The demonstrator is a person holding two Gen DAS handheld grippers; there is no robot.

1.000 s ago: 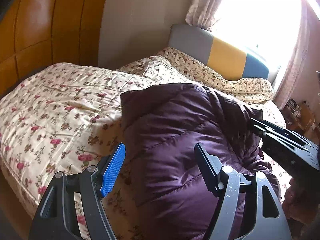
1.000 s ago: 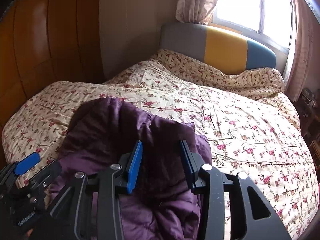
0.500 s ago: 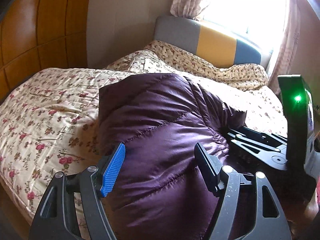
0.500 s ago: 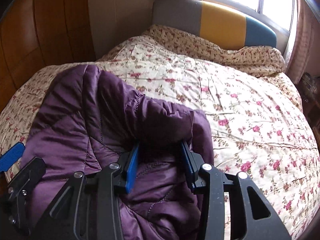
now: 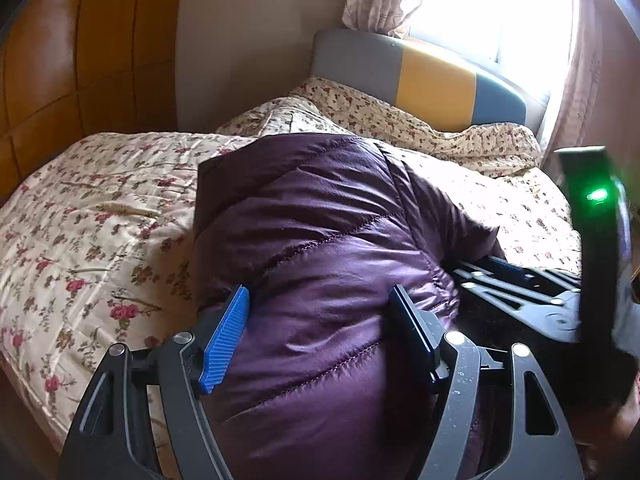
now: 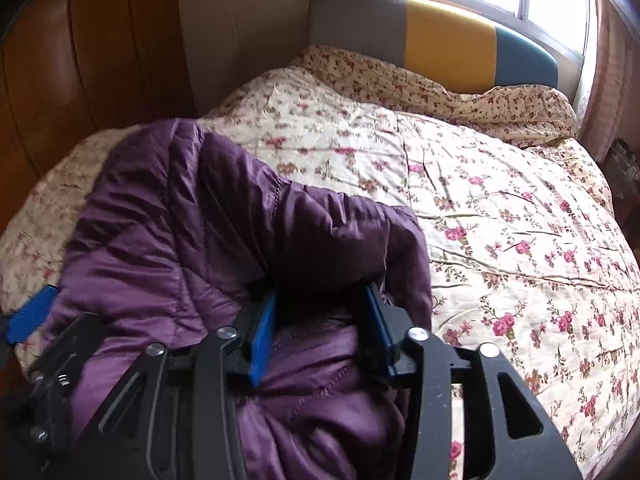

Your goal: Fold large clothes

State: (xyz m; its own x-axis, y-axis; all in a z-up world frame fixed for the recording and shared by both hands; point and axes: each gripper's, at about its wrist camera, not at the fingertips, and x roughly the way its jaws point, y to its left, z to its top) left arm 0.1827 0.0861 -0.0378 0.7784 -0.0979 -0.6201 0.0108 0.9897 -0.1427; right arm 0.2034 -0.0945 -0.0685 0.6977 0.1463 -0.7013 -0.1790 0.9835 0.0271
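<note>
A large purple quilted jacket [image 5: 320, 248] lies bunched on the near part of the floral bed; it also shows in the right wrist view [image 6: 172, 248]. My left gripper [image 5: 320, 312] is open, its blue-padded fingers straddling the jacket's near bulge. My right gripper [image 6: 324, 304] is open with a thick fold of the jacket sitting between its fingers, the pads beside the cloth. The right gripper's body [image 5: 532, 304] shows at the right of the left wrist view, under the jacket's edge. A left finger pad [image 6: 28, 316] shows at the left of the right wrist view.
The bed has a floral quilt [image 6: 500, 220] and a grey, yellow and blue headboard [image 6: 440, 40]. A wooden wardrobe [image 5: 72, 60] stands along the left. A bright curtained window [image 5: 500, 12] is behind the headboard. A bedside shelf [image 6: 624, 160] is at the right.
Both grippers have come down and forward onto the jacket. The right gripper's fingers now enclose a fold of it. The left fingers now straddle the jacket's bulge.
</note>
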